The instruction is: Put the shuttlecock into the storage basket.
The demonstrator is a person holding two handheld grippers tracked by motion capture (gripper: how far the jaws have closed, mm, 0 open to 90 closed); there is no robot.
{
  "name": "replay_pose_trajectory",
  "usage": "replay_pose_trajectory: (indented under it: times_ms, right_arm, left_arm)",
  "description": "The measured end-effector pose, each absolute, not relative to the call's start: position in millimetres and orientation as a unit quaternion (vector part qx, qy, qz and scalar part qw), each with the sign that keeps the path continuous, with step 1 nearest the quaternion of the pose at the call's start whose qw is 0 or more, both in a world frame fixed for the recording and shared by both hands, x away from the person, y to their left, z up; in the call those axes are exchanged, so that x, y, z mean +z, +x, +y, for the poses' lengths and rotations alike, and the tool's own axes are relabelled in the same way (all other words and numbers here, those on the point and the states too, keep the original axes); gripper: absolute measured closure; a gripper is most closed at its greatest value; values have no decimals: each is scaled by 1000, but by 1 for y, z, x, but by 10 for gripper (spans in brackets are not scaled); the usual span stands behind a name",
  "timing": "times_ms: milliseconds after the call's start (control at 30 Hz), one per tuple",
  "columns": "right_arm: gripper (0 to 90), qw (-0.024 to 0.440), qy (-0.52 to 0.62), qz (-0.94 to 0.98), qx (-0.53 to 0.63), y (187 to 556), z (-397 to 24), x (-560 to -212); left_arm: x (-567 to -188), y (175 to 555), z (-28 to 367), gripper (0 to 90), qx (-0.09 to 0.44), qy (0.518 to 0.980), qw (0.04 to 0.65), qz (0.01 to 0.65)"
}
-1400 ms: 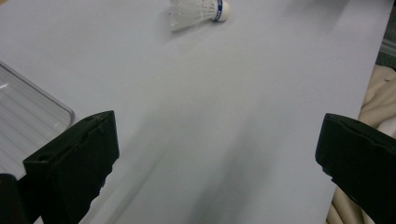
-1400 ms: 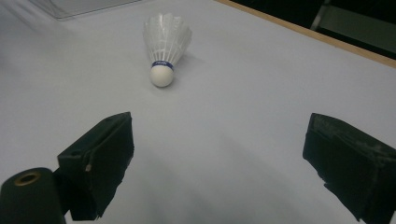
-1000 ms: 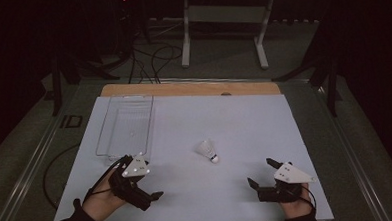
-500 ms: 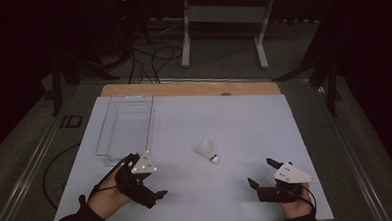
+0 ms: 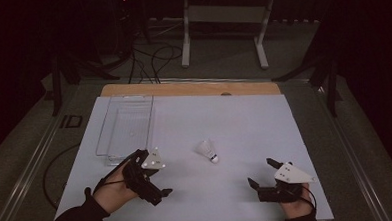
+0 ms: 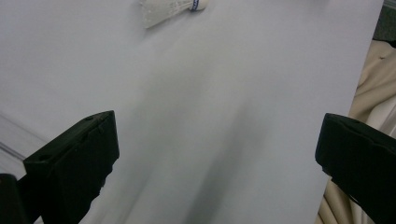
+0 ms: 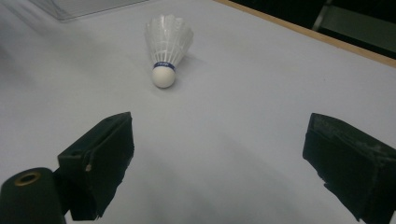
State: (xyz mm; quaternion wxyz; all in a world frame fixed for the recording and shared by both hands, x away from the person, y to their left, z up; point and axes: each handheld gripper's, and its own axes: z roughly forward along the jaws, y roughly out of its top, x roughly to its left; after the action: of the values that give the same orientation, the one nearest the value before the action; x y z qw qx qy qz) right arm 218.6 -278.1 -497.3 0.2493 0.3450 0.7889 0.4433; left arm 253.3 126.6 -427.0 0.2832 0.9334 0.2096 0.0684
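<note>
the table (image 5: 198,200) is a pale sheet with a wooden strip along its far edge. a clear tray (image 5: 127,126) sits at its far left, empty as far as the high view tells. between the two grippers, a little beyond both, the shuttlecock (image 5: 207,150) lies on its side on the bare sheet, apart from everything.

the left gripper (image 5: 149,175) stands at about 8 o'clock from the shuttlecock, jaws spread wide with nothing between them. the right gripper (image 5: 263,173) stands at about 4 o'clock from it, jaws likewise wide apart and empty.

in the right gripper view the shuttlecock (image 7: 167,49) lies ahead at about 11 o'clock from the gap between the jaws. in the left gripper view the shuttlecock (image 6: 170,8) is at the top edge, at about 12 o'clock.

neither hand looks clearly nearer; the left seems slightly closer.

in the high view its long axis runs from 11 to 5 o'clock, white cork tip (image 5: 214,158) at 5, skirt at 11. the cork points toward the right gripper, so a grasp from there would likely need the jaws to close across the axis.
</note>
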Motion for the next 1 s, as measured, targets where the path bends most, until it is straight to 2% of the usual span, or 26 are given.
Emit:
replay_pose_trajectory:
  times_ms: [700,1000]
  right_arm:
    - [88,250,344,789,443,218,-278,-497]
    - [88,248,345,789,444,218,-278,-497]
  left_arm:
    - [-421,260,113,2,38,946,260,192]
    - [-419,266,100,2,34,955,230,184]
